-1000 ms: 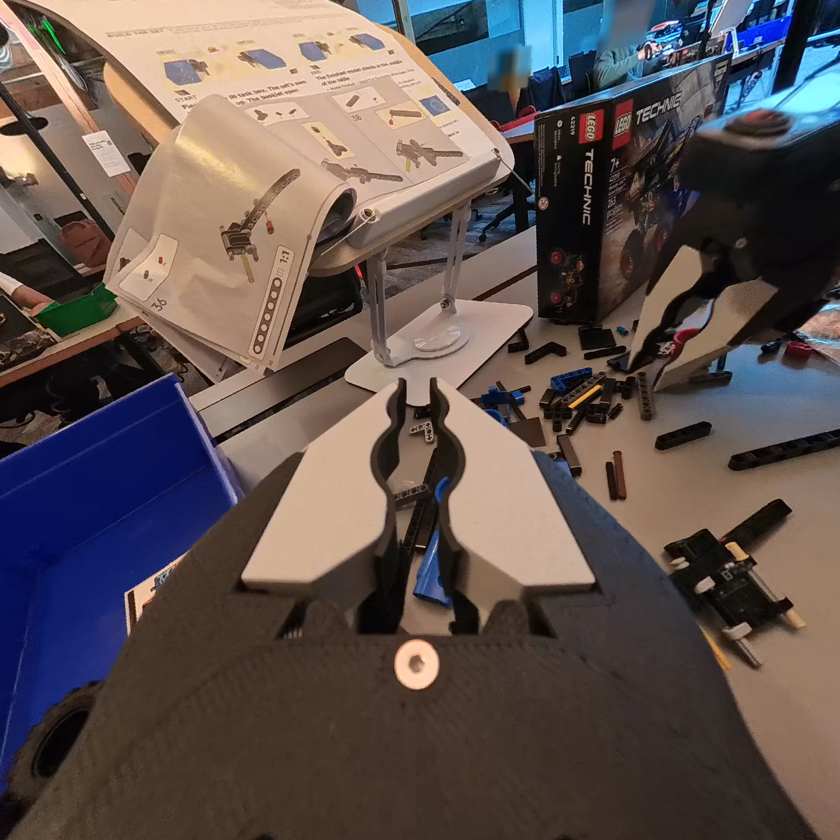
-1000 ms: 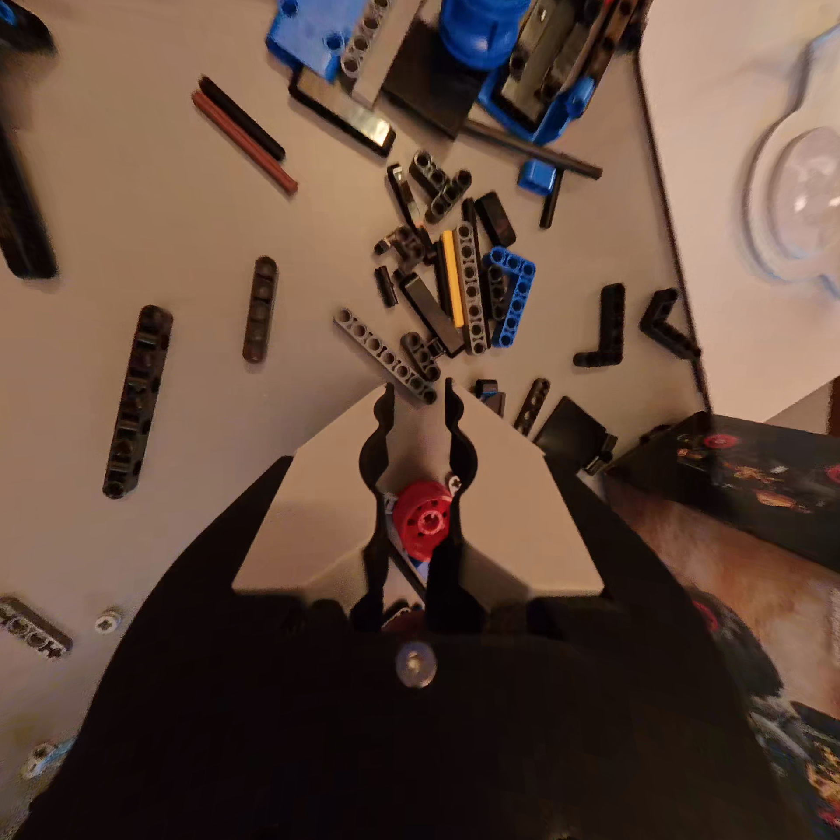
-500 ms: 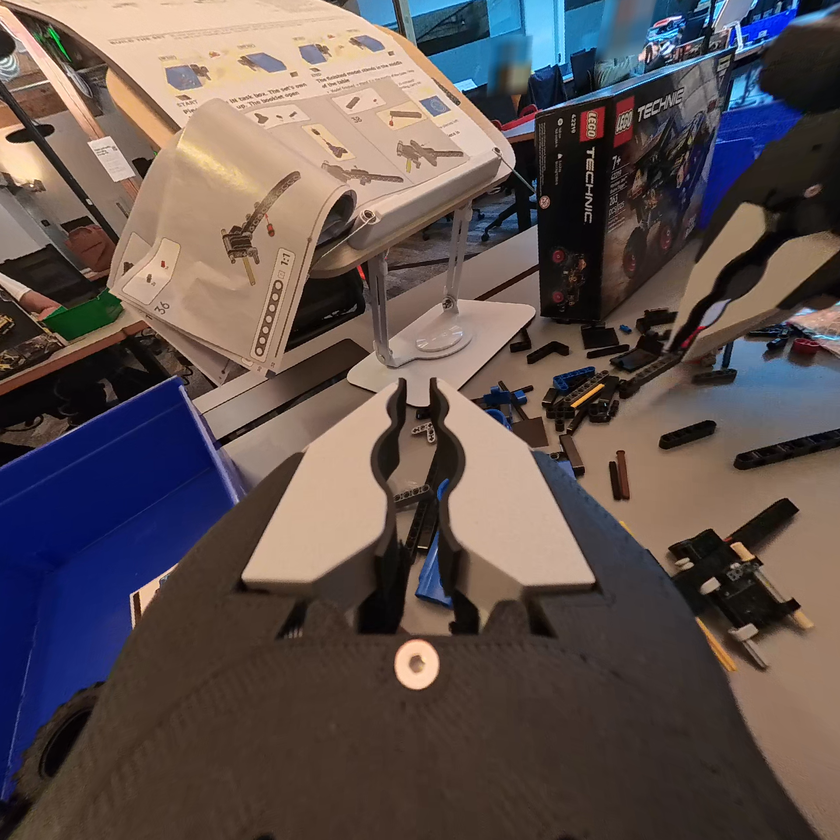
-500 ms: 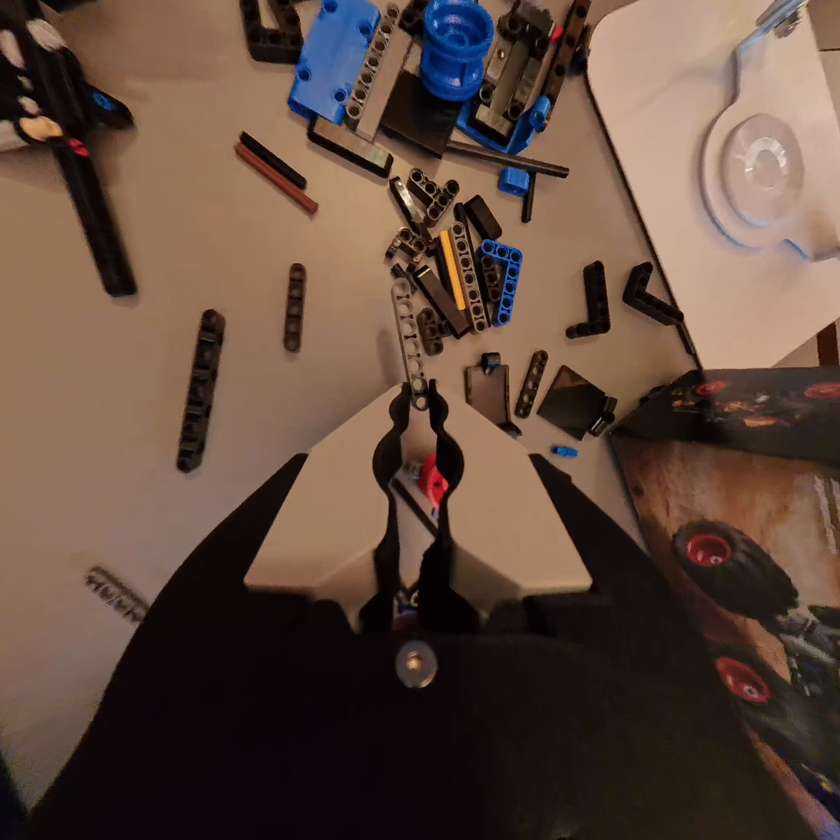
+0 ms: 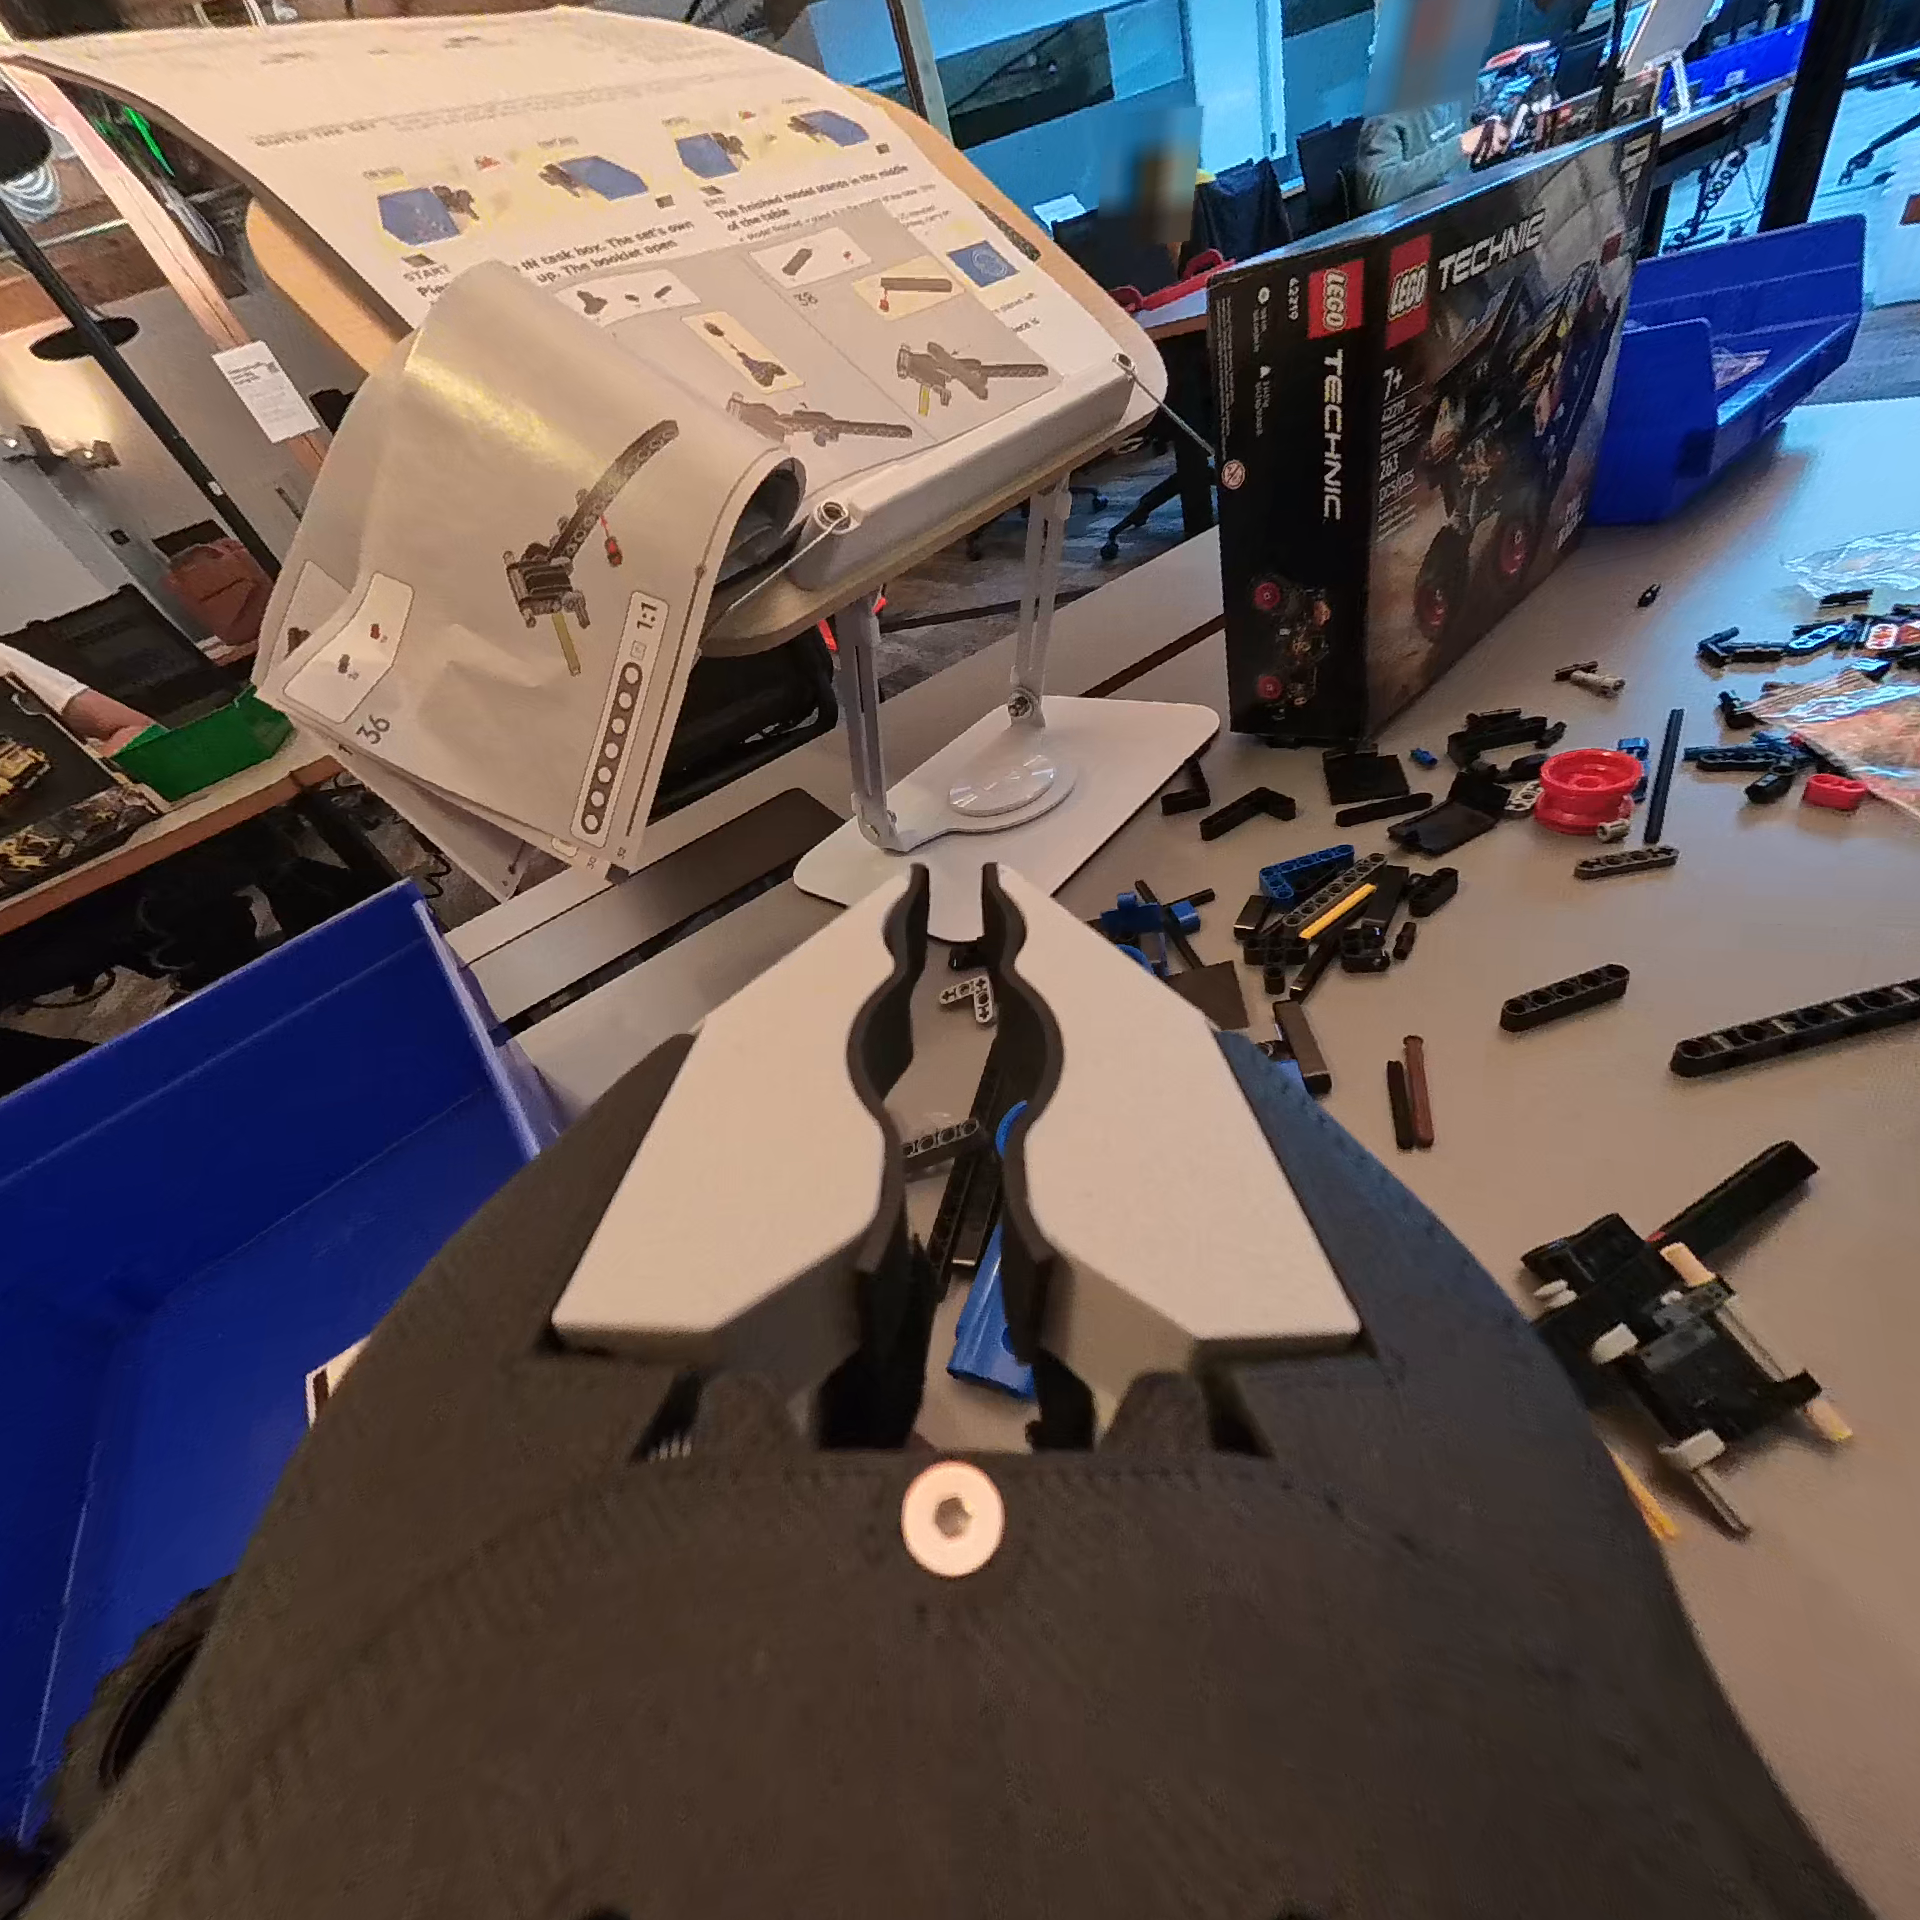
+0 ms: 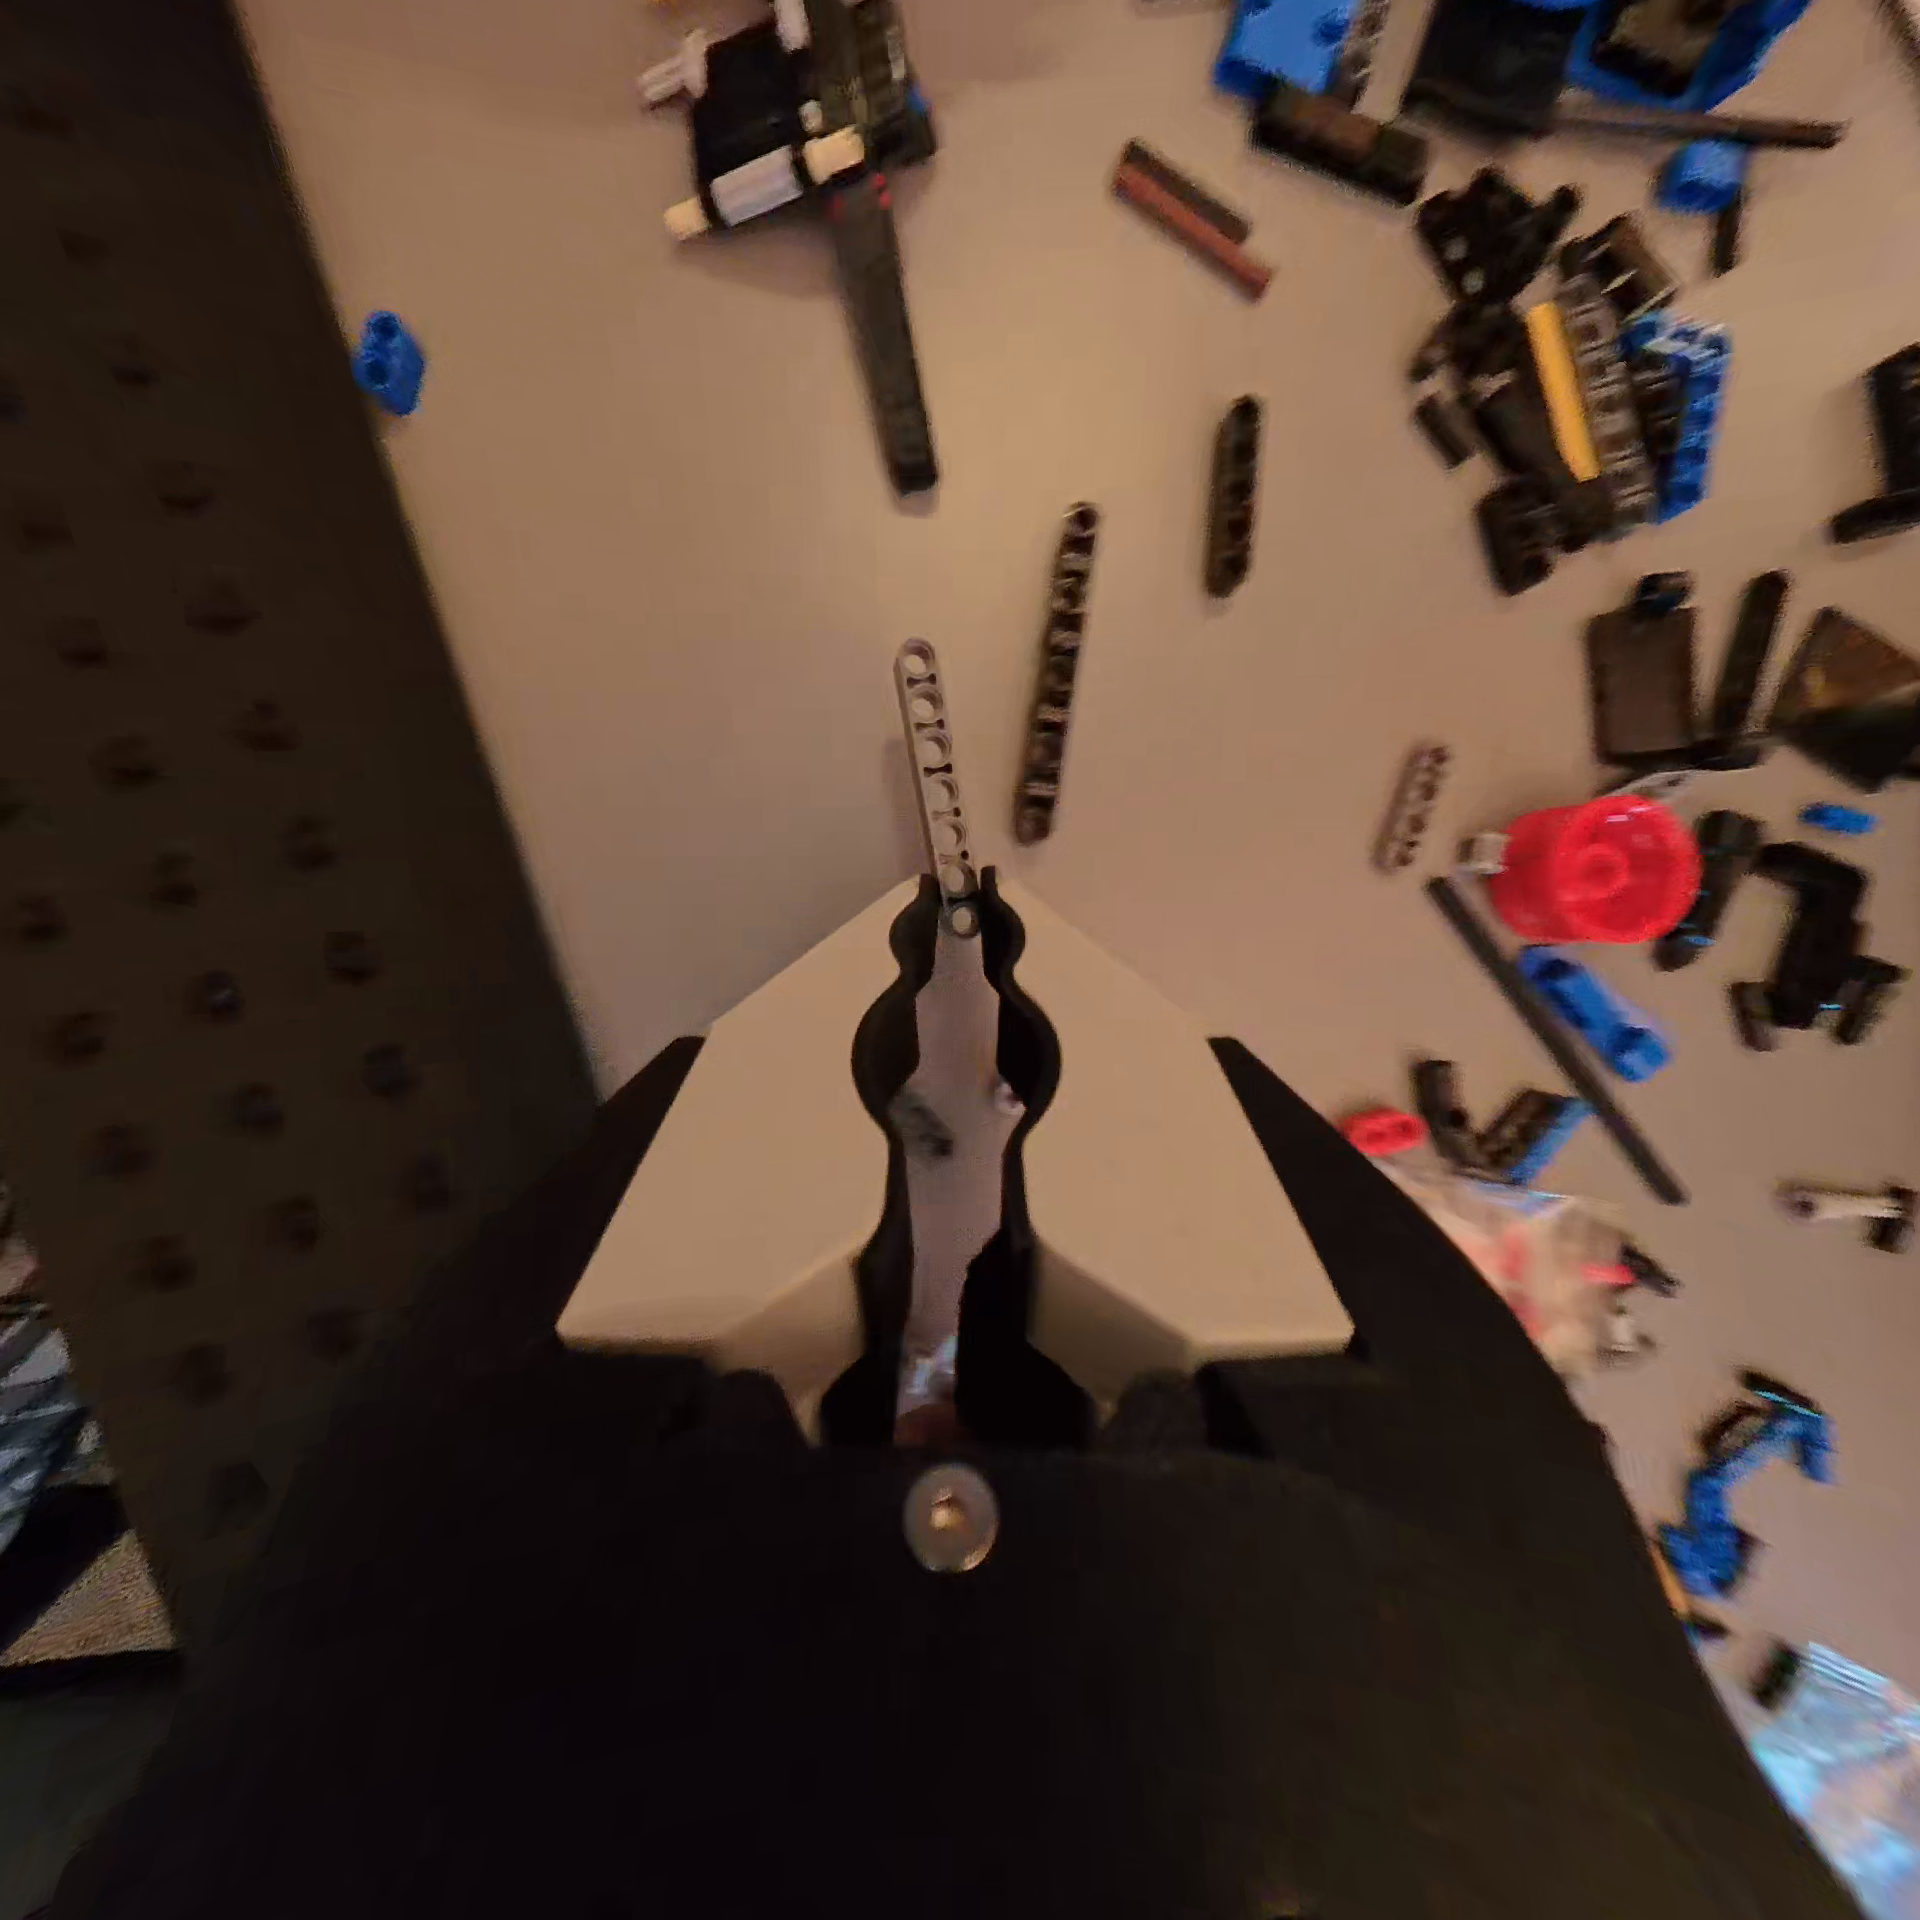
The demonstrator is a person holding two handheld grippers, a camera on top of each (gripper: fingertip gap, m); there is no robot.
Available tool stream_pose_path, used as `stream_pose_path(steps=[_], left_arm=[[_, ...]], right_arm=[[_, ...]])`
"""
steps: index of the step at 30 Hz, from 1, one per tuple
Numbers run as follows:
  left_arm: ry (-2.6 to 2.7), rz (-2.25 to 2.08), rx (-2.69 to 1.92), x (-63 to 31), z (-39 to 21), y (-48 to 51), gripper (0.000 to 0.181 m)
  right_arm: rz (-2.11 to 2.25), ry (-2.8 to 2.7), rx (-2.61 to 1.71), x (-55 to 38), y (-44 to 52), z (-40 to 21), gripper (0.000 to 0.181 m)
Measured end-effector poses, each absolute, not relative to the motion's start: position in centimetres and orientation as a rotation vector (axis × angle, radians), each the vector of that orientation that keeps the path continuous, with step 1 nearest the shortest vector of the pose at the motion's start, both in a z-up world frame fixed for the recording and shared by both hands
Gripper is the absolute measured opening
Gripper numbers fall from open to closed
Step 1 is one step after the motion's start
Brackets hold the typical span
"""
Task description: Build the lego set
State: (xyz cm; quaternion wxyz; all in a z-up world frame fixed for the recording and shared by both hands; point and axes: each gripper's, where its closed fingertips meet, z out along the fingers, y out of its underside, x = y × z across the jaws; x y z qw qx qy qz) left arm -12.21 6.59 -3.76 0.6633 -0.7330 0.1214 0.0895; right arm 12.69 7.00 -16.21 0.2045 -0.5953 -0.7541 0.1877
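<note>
At the tips of the right tongs [image 6: 951, 883], a thin grey beam [image 6: 935, 769] is pinched by one end, its long axis running straight ahead in line with the fingers, free end held above the bench [image 6: 675, 582]. The half-built black assembly [image 6: 821, 145] lies farther ahead, slightly left of that line, with its own long bar pointing roughly back toward the beam. The left tongs [image 5: 951, 883] sit narrow and empty, hovering near the blue bin [image 5: 208, 1195], well apart from the beam.
</note>
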Motion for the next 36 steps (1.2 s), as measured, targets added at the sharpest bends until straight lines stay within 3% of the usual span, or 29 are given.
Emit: stream_pose_path(steps=[17, 21, 25, 29, 36], left_arm=[[0.299, 0.215, -1.651, -11.9, -3.9, 6.6, 0.008], [0.313, 0.213, -1.644, -11.6, -3.8, 6.6, 0.008], [0.322, 0.213, -1.633, -11.4, -3.7, 6.6, 0.007], [0.328, 0.212, -1.638, -11.5, -3.9, 6.6, 0.008], [0.332, 0.202, -1.633, -11.5, -3.9, 6.7, 0.008]], right_arm=[[0.543, -2.06, -1.642, 12.9, 5.7, -16.6, 0.018], [0.528, -1.92, -1.507, 10.7, 8.8, -11.6, 0.02], [0.438, -1.678, -1.338, 6.2, 16.7, -1.9, 0.019], [0.495, -1.451, -1.309, 0.4, 26.0, 7.0, 0.002], [0.348, -1.477, -1.337, -7.8, 37.0, 9.1, 0.015]])
